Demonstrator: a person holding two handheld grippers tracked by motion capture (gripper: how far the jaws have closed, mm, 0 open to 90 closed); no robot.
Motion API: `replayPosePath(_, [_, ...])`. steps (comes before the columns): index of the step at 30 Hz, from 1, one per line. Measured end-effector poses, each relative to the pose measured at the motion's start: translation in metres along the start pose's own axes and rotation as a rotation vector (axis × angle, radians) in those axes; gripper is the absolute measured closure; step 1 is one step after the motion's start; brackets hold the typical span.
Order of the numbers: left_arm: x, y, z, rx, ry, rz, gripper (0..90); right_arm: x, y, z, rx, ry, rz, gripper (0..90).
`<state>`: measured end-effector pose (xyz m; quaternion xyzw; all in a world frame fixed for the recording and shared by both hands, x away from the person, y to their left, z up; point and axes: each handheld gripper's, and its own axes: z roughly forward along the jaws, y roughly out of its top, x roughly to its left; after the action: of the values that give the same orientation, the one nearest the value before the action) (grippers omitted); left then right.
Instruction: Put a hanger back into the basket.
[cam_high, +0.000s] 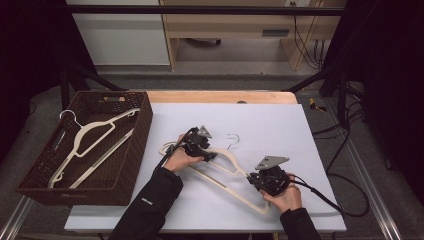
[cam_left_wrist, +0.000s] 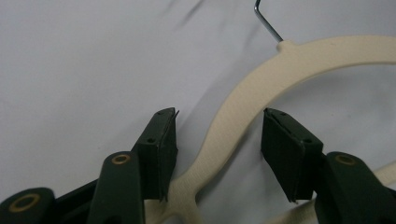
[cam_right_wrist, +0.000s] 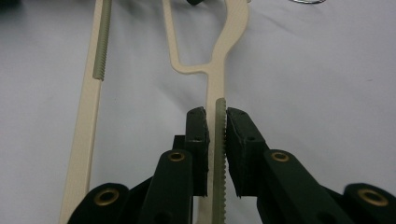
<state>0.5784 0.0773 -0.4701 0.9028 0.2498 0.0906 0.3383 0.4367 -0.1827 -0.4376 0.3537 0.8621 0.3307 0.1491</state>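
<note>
A cream plastic hanger (cam_high: 227, 155) with a metal hook lies flat on the pale table cover. My left gripper (cam_high: 210, 155) is at its left part, near the hook. In the left gripper view this gripper (cam_left_wrist: 220, 113) is open, and the hanger's curved arm (cam_left_wrist: 280, 65) runs between the jaws without being clamped. My right gripper (cam_high: 251, 177) holds the hanger's right arm. In the right gripper view it (cam_right_wrist: 215, 110) is shut on the arm's ribbed greenish strip, and the rest of the hanger (cam_right_wrist: 229, 37) stretches away ahead.
A brown woven basket (cam_high: 142, 125) stands at the table's left with another cream hanger (cam_high: 92, 130) lying inside. The pale cover (cam_high: 270, 120) spreads behind and right of the grippers. Black cables (cam_high: 345, 190) trail off the right edge.
</note>
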Motion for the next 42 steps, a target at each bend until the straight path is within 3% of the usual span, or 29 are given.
replayPosePath(6, [-0.004,0.003,0.000,0.006,0.004,0.051,60.1,0.001,0.001,-0.002,-0.013,0.008,-0.005,79.5])
replayPosePath(7, [-0.005,0.004,-0.001,0.016,0.015,0.085,61.6,0.001,0.000,-0.002,-0.017,0.004,-0.001,79.4])
replayPosePath(14, [-0.007,0.005,-0.012,0.017,0.026,0.154,66.8,-0.001,-0.001,0.000,-0.001,0.007,-0.006,79.4])
replayPosePath(15, [-0.009,0.006,-0.018,0.018,0.029,0.192,67.4,-0.002,-0.001,0.000,0.000,0.009,-0.006,79.4])
replayPosePath(20, [-0.015,0.008,-0.032,0.001,0.042,0.249,69.4,-0.005,-0.004,0.000,0.011,0.022,0.017,80.0])
replayPosePath(24, [-0.021,0.005,-0.042,0.019,0.045,0.294,72.5,-0.008,-0.005,-0.002,-0.013,0.034,0.028,79.5])
replayPosePath(32, [-0.028,-0.002,-0.053,0.020,0.057,0.321,74.7,-0.010,-0.005,-0.004,-0.025,0.059,0.045,75.1])
replayPosePath(38, [-0.036,-0.007,-0.065,0.010,0.085,0.334,75.1,-0.011,-0.002,-0.008,-0.099,0.105,0.053,61.3])
replayPosePath(40, [-0.043,-0.010,-0.071,-0.006,0.092,0.327,75.2,-0.011,0.006,-0.013,-0.169,0.136,0.063,52.6])
replayPosePath(42, [-0.045,-0.011,-0.073,-0.007,0.099,0.330,75.3,-0.010,0.012,-0.014,-0.198,0.151,0.080,45.5])
